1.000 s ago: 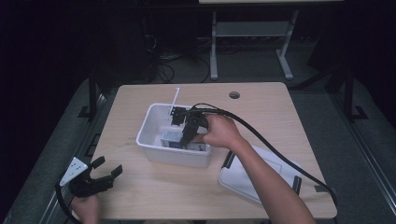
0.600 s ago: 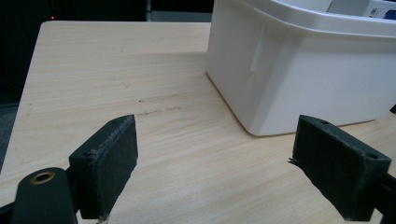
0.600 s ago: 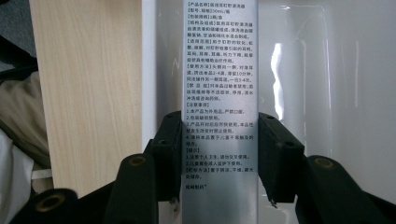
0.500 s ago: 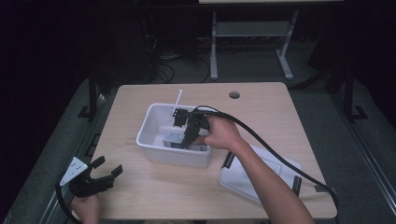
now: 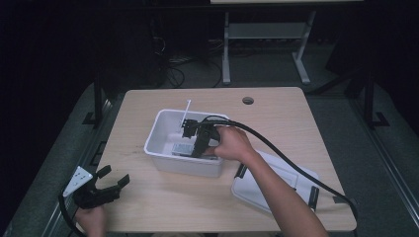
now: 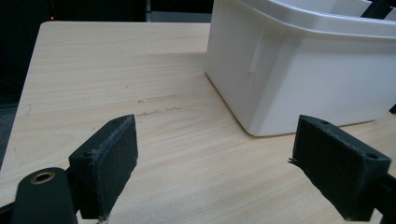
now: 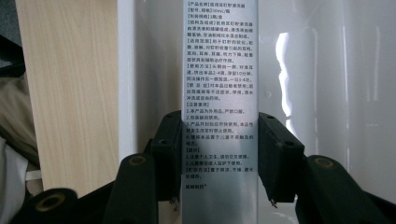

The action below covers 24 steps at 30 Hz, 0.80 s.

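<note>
Dark floor surrounds the pale wooden worktop [image 5: 148,207], where the right claw [image 5: 190,148] dips into a white bin [image 5: 163,160]. Left gripper view: the left claw [image 6: 215,172] is spread wide near the bin. Right gripper view: pads [image 7: 168,144] pinch a silver printed box [image 7: 219,93] inside the bin.

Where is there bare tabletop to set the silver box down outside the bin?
Bare: the table left of and behind the white bin, and the front strip between left gripper and lid. Crowded: inside the bin, where right gripper holds the silver box.
</note>
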Available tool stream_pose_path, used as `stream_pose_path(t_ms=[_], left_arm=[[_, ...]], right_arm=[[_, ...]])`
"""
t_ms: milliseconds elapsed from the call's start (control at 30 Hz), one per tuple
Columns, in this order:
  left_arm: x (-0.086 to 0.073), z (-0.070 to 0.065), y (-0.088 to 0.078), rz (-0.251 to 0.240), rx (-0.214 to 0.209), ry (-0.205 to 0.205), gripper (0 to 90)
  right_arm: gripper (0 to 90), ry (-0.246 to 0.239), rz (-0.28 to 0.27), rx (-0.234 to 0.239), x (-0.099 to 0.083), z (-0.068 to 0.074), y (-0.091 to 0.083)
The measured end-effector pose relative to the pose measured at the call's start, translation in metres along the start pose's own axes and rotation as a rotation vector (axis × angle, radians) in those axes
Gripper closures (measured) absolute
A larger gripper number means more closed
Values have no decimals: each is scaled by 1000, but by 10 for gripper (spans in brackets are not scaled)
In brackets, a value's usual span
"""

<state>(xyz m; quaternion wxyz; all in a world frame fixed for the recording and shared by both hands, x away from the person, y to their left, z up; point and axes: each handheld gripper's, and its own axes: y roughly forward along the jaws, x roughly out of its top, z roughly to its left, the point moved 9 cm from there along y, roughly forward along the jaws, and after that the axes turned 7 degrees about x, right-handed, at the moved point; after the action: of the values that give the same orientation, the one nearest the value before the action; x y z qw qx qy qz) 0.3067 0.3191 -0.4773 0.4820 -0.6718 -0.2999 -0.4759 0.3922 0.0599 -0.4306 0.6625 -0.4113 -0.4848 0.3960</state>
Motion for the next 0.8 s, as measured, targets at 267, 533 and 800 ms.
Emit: stream_pose_path(t_ms=[267,533,800], left_arm=[[0,1,-1,-1,3,-4,132],[1,1,-1,-5,4,-6,132],[1,2,-2,-5,5,-3,132]], right_arm=[[551,-1,24,15,-1,-4,11],[549,6,47,22,-2,-6,16],[544,5,59,24,-3,-6,19]])
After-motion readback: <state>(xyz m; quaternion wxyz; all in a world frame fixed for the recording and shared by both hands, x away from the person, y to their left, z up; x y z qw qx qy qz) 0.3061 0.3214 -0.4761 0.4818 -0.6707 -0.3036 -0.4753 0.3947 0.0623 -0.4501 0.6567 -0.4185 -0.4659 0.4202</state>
